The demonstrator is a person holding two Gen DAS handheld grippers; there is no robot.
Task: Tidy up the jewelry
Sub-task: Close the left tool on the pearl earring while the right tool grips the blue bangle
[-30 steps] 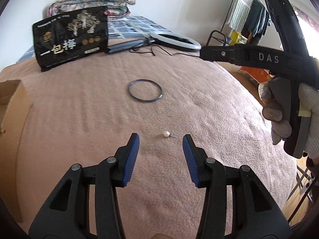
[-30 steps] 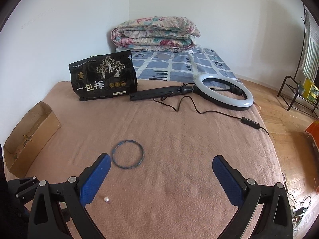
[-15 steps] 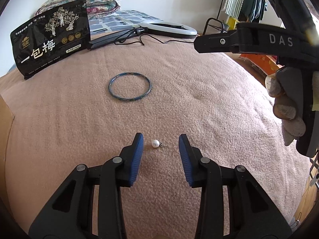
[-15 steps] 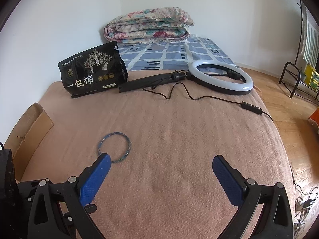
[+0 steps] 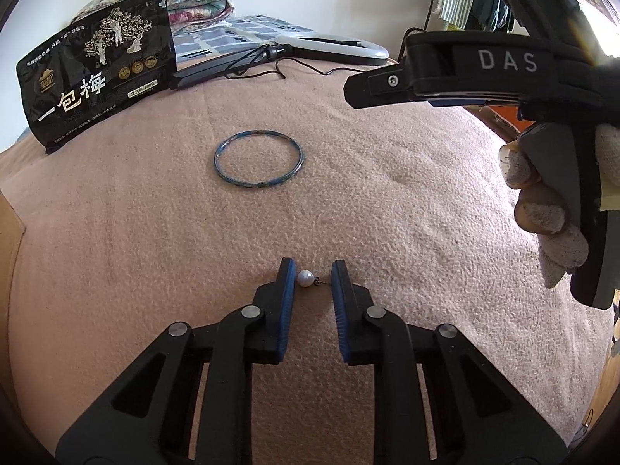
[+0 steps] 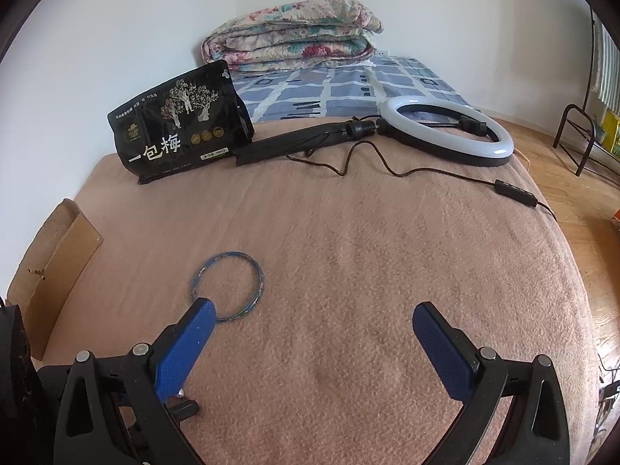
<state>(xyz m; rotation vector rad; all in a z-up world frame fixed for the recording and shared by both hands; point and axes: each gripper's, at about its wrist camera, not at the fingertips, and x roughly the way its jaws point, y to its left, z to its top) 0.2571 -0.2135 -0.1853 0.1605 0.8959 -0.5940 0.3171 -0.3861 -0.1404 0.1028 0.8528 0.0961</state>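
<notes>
Left hand-held gripper (image 5: 312, 277) slightly apart, straddling pearl earring (image 5: 305, 278) at lower centre on blanket (image 5: 387, 213); pinch the bead, not the hook, which probably touches right pad; right hand-held gripper (image 6: 314, 333) wide apart, idle.

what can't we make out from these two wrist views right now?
- Pearl earring, left wrist view: too small to tell whether the left gripper pads touch it; its hook is barely resolved.
- Same pearl, right wrist view: almost wholly hidden behind the right gripper finger.
- Cardboard box: contents out of sight behind its flap; cut by the frame edge in the left view.
- Blue bangle: near arc covered by that finger.
</notes>
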